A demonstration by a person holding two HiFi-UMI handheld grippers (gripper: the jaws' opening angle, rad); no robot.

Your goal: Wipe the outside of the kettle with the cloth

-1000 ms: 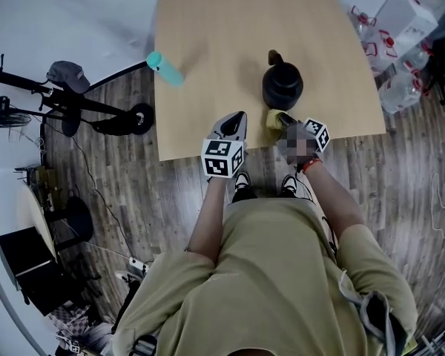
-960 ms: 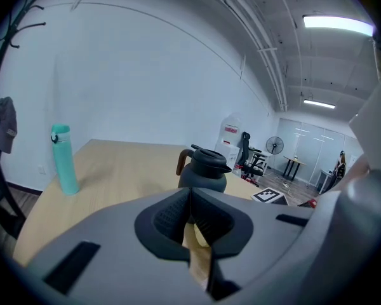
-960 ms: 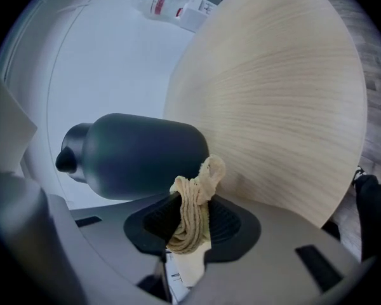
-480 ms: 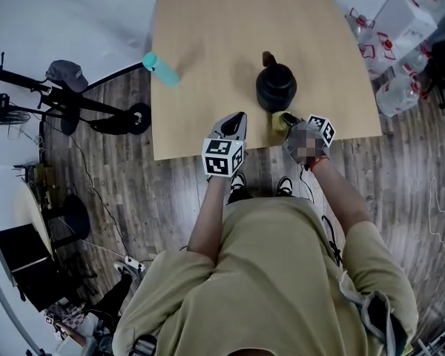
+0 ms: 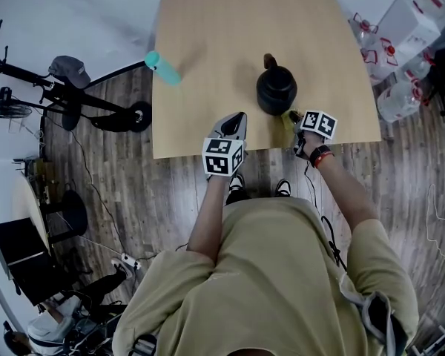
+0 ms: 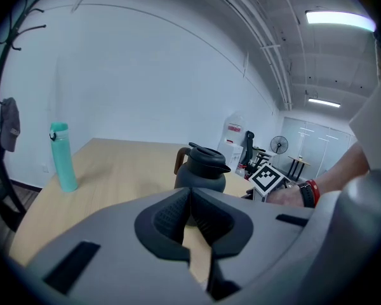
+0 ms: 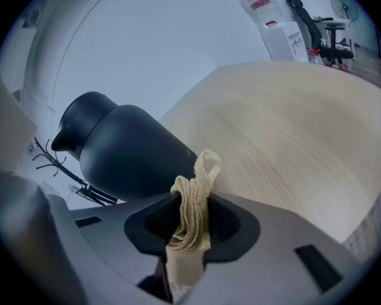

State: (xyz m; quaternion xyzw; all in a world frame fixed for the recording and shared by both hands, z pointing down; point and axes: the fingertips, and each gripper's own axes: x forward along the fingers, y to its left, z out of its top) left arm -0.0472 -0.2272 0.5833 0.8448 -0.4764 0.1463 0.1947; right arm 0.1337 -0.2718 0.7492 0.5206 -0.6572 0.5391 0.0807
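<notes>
Right now your right gripper (image 5: 294, 117) is clamped on the cloth (image 7: 197, 186). It is a bunched cream fold squeezed between the jaws, with a loop poking up past them. That loop sits just beside the lower side of the kettle (image 5: 276, 89), though I cannot tell whether it touches. The kettle stands upright on the table (image 5: 208, 28), near the front edge and right of the middle, with its handle turned to the far side. Your left gripper (image 5: 236, 119) hangs over the near edge, left of the kettle and apart from it. Its jaws are pressed together with nothing between them. A teal bottle (image 6: 62, 156) stands upright at the table's left edge, well apart from the kettle.
</notes>
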